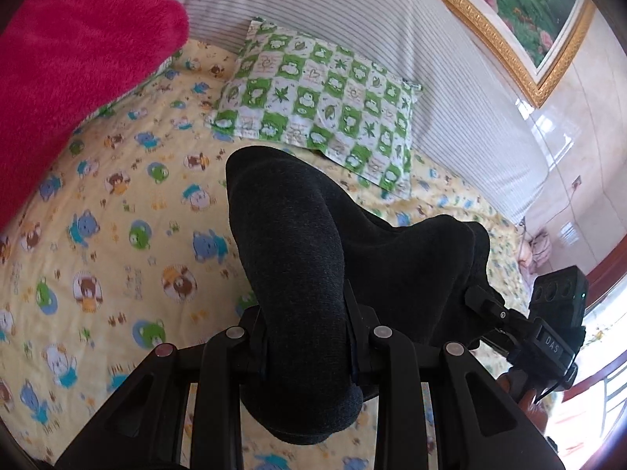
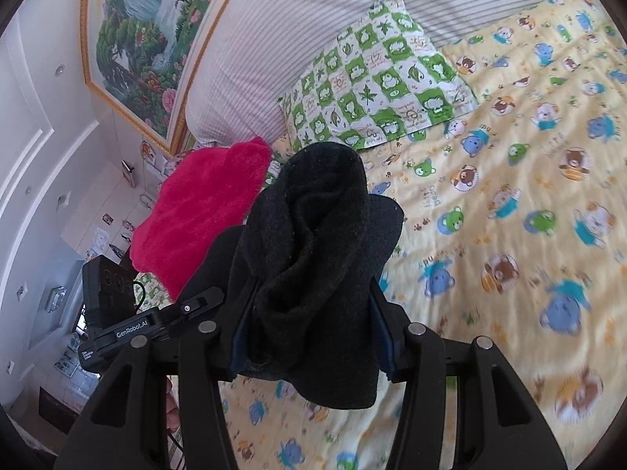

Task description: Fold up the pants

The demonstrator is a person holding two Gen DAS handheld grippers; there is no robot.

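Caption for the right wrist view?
Right gripper clamps bunched black pants above the bear-print bedsheet.

Bright daylight; glare on the glossy wall [image 1: 556, 125] at two o'clock. Fisheye bends edges (corners black). The bedsheet [image 2: 548, 274] blurs at four o'clock.

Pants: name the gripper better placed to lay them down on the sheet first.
Neither clearly: left gripper and right gripper both clamp bunched black pants above the yellow sheet. Lower both together.
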